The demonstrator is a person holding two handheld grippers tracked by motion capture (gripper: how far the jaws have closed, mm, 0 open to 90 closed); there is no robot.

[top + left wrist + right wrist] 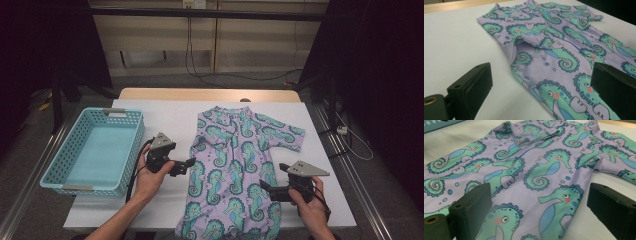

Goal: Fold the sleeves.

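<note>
Here a small lilac stretch-fabric children's garment printed with teal seahorses [235, 165] lies flat on the white-covered counter [165, 117], its collar toward the far edge, its short sleeves spread to either side and its lower end reaching the near edge between the person's two forearms. The left gripper [187, 163] sits in the person's left hand just beside the garment's left edge, low over the white surface and pointing toward the cloth; in the left gripper view [541, 87] its two black jaws stand wide apart with nothing pinched between them, one over bare counter and the other over the printed fabric, the garment's folded side edge lying between them below. The right gripper [266, 188] is held in the person's right hand at the garment's right edge, near the lower part of the body, and points inward across the cloth. In the right gripper view [539, 210] its jaws are likewise spread wide and grip nothing, with the seahorse print and the garment's rounded edge showing in the gap and a strip of white counter beyond that edge. A light turquoise perforated plastic basket [95, 150] stands on the counter's left end, well apart from the garment and just beyond the left hand. A grey three-cornered plate tops each gripper, and a black cable trails from the left one toward the person.
</note>
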